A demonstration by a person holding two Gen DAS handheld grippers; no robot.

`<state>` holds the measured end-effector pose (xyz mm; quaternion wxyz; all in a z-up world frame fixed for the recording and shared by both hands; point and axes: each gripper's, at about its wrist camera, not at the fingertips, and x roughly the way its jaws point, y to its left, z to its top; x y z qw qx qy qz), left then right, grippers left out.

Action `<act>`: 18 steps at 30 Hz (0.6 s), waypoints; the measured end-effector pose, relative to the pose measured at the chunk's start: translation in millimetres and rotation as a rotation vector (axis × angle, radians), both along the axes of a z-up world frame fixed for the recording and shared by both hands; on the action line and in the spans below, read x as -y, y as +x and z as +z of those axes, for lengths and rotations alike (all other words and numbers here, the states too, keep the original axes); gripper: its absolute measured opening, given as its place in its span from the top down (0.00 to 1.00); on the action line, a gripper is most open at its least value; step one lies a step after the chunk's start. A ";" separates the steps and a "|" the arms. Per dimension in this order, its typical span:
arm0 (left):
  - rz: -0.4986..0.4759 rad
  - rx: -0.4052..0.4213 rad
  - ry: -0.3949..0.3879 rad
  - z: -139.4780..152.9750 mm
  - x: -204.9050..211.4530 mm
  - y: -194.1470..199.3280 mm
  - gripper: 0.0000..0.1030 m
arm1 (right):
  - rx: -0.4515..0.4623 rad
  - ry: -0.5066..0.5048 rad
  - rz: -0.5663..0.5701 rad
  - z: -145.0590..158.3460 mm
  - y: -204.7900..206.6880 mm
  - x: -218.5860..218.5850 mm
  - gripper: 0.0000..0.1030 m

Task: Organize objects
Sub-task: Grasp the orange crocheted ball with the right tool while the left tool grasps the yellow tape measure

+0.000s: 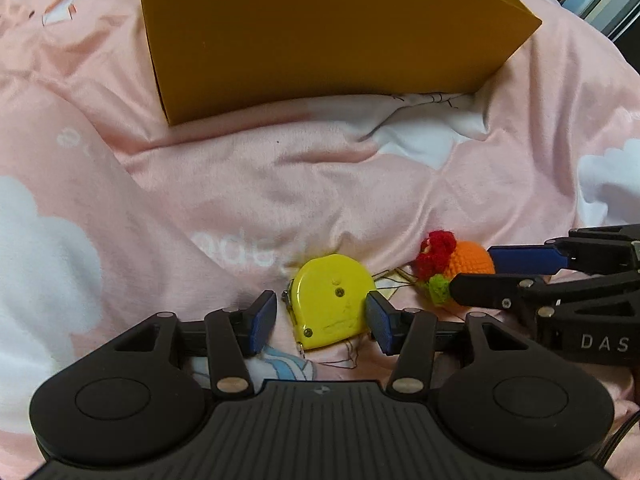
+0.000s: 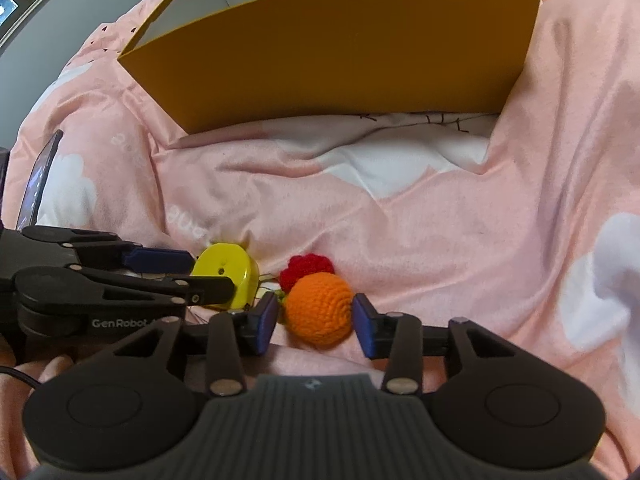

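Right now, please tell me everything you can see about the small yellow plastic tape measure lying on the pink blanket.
The small yellow plastic tape measure has a rounded case with a flat side facing up, held by small dark screws. A metal tape hook shows at its left edge. It lies flat on the pink blanket with white clouds, between the open fingers of the left gripper; whether the pads touch it is unclear. The orange crocheted ball lies just to its right.

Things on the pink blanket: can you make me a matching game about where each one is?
1. yellow plastic tape measure
2. orange crocheted yarn ball
3. big yellow cardboard box

A. farthest back on the pink blanket
B. between the left gripper fingers
C. between the right gripper fingers

Pairs: 1-B, 2-C, 3-A
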<state>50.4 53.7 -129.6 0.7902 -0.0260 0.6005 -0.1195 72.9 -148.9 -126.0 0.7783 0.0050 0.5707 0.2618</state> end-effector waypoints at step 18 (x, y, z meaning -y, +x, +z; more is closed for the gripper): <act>0.056 0.009 0.027 0.5 7.7 -11.4 0.37 | 0.020 -0.005 0.029 1.9 -1.0 -0.7 0.53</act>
